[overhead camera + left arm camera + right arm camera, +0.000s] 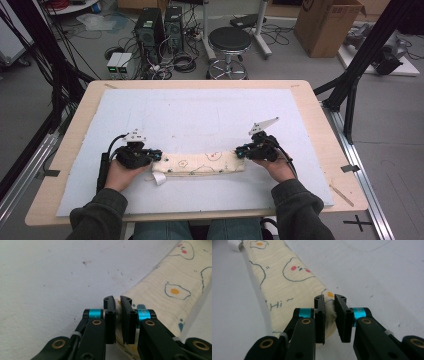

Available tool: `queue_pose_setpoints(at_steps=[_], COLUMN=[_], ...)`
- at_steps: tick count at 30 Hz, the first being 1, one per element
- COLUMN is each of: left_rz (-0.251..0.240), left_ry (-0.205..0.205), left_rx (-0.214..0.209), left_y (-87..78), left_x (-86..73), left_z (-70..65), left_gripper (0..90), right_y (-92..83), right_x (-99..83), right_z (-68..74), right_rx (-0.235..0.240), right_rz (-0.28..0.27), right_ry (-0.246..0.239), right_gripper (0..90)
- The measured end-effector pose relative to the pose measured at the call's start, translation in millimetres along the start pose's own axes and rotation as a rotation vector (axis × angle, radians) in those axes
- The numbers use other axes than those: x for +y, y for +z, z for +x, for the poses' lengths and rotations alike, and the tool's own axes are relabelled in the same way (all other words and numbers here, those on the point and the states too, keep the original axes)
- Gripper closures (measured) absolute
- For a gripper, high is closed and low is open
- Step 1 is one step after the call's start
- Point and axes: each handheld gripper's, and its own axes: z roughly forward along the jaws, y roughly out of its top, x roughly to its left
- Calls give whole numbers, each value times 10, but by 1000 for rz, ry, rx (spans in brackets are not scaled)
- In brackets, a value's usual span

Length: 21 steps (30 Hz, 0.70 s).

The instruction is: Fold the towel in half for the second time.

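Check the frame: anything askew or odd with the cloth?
Slightly. The folded cloth sags into a shallow arc between the left claw and right claw, each pinching an end. A white tag sticks out under its left end. No tears show.

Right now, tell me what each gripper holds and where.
Both grip the folded cream cloth: the left gripper pinches its left end, the right gripper its right end.

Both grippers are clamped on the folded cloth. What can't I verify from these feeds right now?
- Cloth layer count: folds hide it, high view.
- Left gripper: its jaws cover the pinched edge, left gripper view.
- Right gripper: same, right gripper view.
- White tag: too small to read, high view.
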Motion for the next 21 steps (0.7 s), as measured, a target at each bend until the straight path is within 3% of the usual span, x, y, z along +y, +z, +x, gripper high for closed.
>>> queue_pose_setpoints(at_steps=[3, 8, 16, 21], left_rz=[-4, 0, -7, -26], left_ry=[20, 20, -24, -56], left_rx=[11, 20, 33, 66], left_y=[-2, 32, 140, 208], left_x=[91, 207, 292, 284], left_z=[4, 55, 198, 274], left_gripper=[830, 830, 830, 830], right_y=[-8, -35, 2, 71], right_x=[40, 101, 162, 222], right_z=[-21, -101, -239, -314], right_rx=[-14, -33, -57, -72], right_rz=[8, 4, 6, 6], right_ry=[-9, 1, 33, 39], right_gripper=[795, 795, 795, 795])
